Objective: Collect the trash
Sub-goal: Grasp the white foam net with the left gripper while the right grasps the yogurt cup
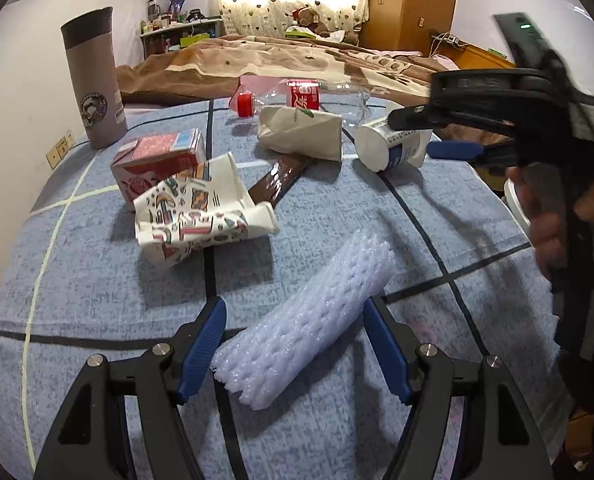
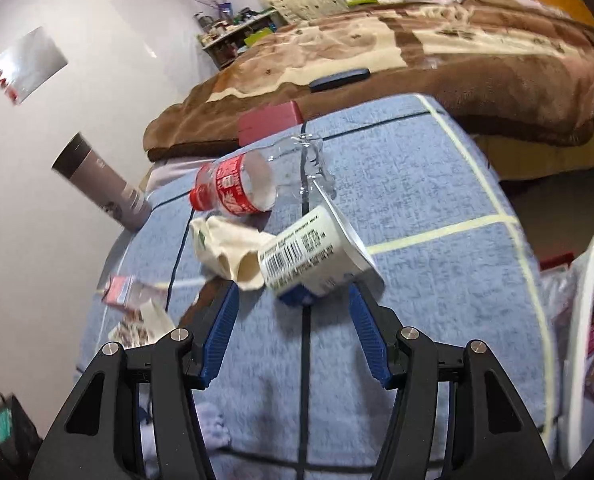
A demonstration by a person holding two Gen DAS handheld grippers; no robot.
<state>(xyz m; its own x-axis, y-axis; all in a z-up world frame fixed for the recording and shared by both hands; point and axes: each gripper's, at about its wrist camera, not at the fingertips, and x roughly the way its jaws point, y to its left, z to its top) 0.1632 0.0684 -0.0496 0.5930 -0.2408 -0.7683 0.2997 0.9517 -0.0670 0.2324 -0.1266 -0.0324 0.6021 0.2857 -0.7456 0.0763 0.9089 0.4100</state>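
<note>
Trash lies on a blue checked tablecloth [image 1: 97, 300]. My left gripper [image 1: 293, 312] is open, its jaws on either side of a white foam net sleeve [image 1: 309, 320]. My right gripper [image 2: 295, 300] is open around a white yoghurt cup [image 2: 313, 256] lying on its side; the same cup shows in the left wrist view [image 1: 389, 146] with the right gripper [image 1: 417, 132] straddling it. Further off lie a crushed patterned paper cup [image 1: 201, 212], a red milk carton [image 1: 157, 160], a brown wrapper [image 1: 281, 180], a crumpled beige paper bag [image 1: 301, 132] and a clear cola bottle [image 1: 297, 96].
A grey thermos [image 1: 93, 80] stands at the table's far left corner. A bed with a brown blanket [image 1: 277, 56] lies beyond the table. A white bin rim [image 2: 593, 280] with a bag is at the right table edge. A red box [image 2: 269, 120] sits at the far edge.
</note>
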